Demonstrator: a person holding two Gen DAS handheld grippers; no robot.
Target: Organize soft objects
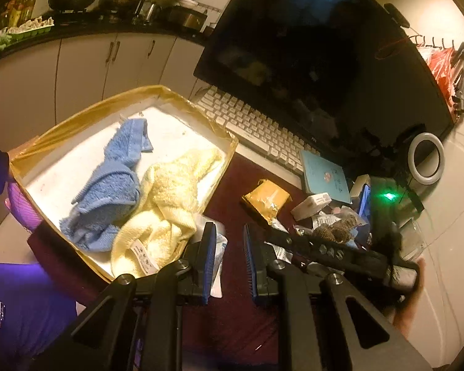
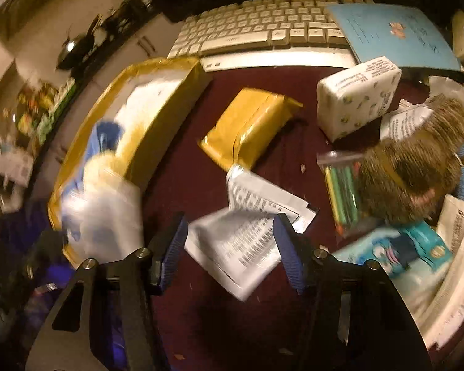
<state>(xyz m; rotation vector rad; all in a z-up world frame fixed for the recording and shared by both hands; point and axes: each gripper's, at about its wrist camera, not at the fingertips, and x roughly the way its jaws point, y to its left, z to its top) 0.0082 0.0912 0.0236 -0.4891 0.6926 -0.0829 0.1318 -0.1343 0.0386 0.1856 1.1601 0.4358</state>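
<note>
The box (image 1: 31, 154) sits at the desk's (image 2: 201, 117) left edge with the blue towel (image 1: 108, 185) and yellow towel (image 1: 167, 201) already crumpled inside it. The remaining soft things lie in the clutter on the right: a brown furry toy (image 2: 417, 167), and beside it a tissue pack (image 2: 355, 99).

The left tongs (image 1: 229, 262) hang near the box's right corner, jaws nearly together with nothing between them. The right tongs (image 2: 229, 253) are spread wide and empty, hovering over white printed packets (image 2: 244, 244); that view is blurred, so contact is uncertain.

The step in hand looks like fetching the next soft item with the right tongs. To do it well, aim past the paper packets at the toy, come down over its middle so the pads sink into the fur, and clench only once both pads flank it. Avoid catching the pen bag (image 2: 343, 191) lying just beside it. Lift clear before crossing to the box.
</note>
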